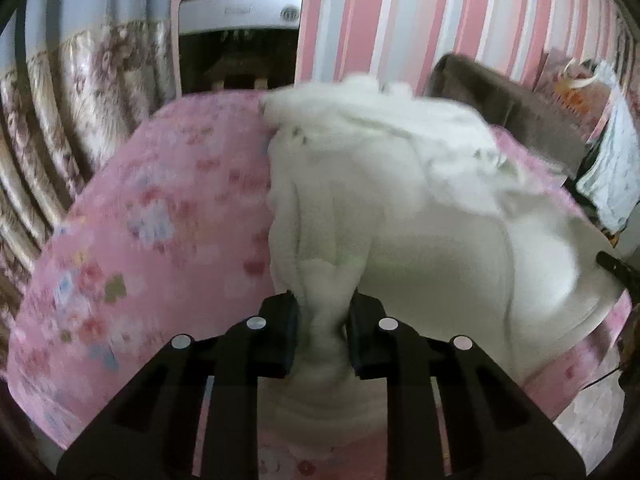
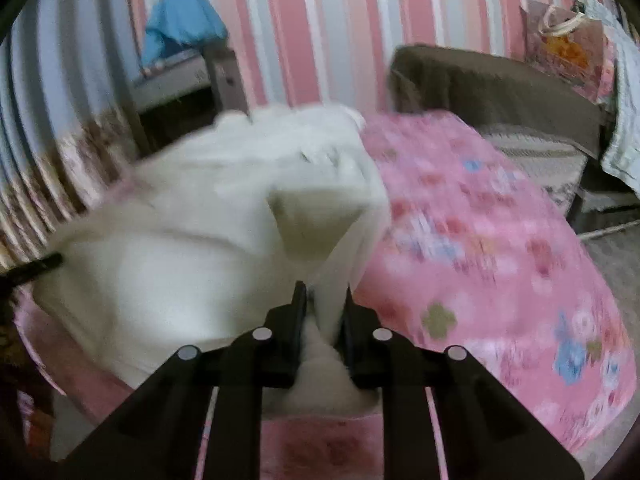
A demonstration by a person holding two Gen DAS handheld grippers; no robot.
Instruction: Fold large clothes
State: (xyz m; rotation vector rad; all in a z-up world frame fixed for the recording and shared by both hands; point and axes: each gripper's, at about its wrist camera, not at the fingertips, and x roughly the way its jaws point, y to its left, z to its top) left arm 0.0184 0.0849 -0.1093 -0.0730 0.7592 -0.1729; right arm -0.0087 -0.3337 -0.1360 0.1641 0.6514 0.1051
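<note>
A large white fleecy garment (image 1: 400, 200) lies spread on a bed with a pink flowered cover (image 1: 152, 216). My left gripper (image 1: 323, 312) is shut on a bunched fold at the garment's near edge, and the cloth pulls up between the black pads. In the right wrist view the same white garment (image 2: 180, 240) fills the left half of the picture. My right gripper (image 2: 325, 300) is shut on another part of its near edge, which rises in a taut ridge from the jaws. The tip of the other gripper shows at the far side in each view.
A pink and white striped wall (image 1: 380, 20) stands behind the bed. A white appliance (image 1: 240, 8) sits past the far edge, with flowered curtains (image 1: 60, 100) to the left. A brown headboard (image 2: 480, 84) and hanging bags (image 2: 568, 48) are on the right.
</note>
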